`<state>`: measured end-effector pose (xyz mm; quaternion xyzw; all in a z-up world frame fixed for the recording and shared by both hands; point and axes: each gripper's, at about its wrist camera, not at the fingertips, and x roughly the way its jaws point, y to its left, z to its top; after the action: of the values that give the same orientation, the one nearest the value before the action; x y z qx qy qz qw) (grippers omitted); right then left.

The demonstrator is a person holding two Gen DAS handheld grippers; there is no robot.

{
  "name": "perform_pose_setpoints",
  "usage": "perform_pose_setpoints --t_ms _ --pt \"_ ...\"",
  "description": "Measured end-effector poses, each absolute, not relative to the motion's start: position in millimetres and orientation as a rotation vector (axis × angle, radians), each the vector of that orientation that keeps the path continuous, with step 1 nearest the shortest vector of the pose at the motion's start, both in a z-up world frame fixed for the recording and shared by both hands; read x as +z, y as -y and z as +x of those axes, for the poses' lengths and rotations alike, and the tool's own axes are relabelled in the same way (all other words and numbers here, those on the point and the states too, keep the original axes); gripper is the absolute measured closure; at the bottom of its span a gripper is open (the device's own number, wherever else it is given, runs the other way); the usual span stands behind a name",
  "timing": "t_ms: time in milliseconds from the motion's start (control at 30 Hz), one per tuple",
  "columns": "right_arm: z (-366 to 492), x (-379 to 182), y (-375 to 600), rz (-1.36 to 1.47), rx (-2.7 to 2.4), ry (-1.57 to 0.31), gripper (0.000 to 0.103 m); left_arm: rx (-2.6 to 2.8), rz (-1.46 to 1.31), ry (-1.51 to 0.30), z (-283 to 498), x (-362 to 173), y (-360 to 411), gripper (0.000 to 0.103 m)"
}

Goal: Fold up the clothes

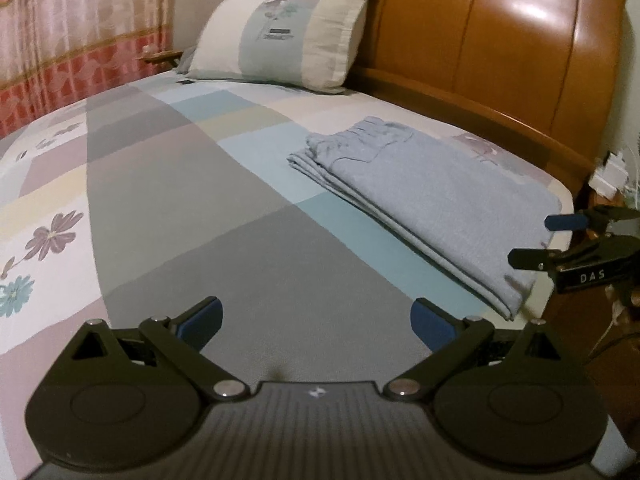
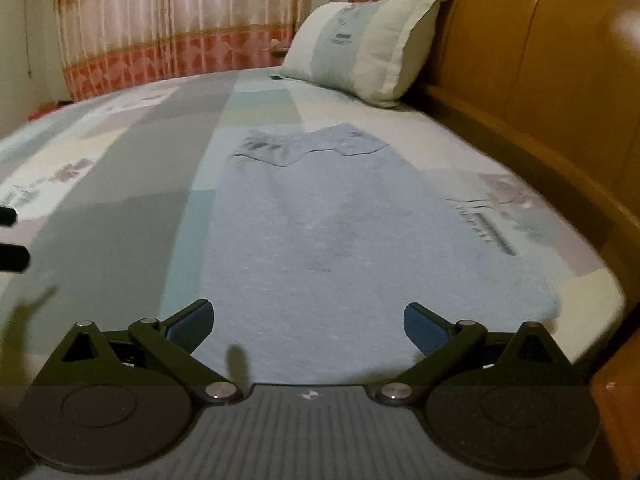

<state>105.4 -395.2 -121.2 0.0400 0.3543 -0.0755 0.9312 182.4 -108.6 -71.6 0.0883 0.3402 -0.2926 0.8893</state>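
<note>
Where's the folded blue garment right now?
The folded blue garment lies flat on the bed, right side of the left wrist view, near the wooden headboard, below the pillow.

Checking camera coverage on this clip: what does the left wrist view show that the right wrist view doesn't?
Only the left wrist view shows the folded blue garment's stacked layers along its side edge, the whole right tool beside it, open, flower prints on the bedsheet, and a white plug cluster past the bed corner.

Only the right wrist view looks down the garment's flat top with its gathered far end, and catches just the tips of the left tool.

Both show the pillow, wooden headboard, curtain and open fingers.
</note>
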Motion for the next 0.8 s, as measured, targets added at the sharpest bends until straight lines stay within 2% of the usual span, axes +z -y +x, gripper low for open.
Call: perform_pose_setpoints --t_ms 167,433,533,800 --pt "122 -133 387 0.176 -0.161 -0.817 0.000 -0.585 0.140 -0.675 176 -63 95 0.003" --pt "122 -113 366 0.217 -0.135 -0.787 0.000 -0.544 0.081 -0.641 165 -49 70 0.003" --pt "132 -120 360 0.253 -0.154 -0.879 0.000 -0.529 0.089 -0.626 158 -43 62 0.003" --pt "92 -59 304 0.182 -0.258 -0.804 0.000 -0.491 0.036 -0.576 135 -21 35 0.001"
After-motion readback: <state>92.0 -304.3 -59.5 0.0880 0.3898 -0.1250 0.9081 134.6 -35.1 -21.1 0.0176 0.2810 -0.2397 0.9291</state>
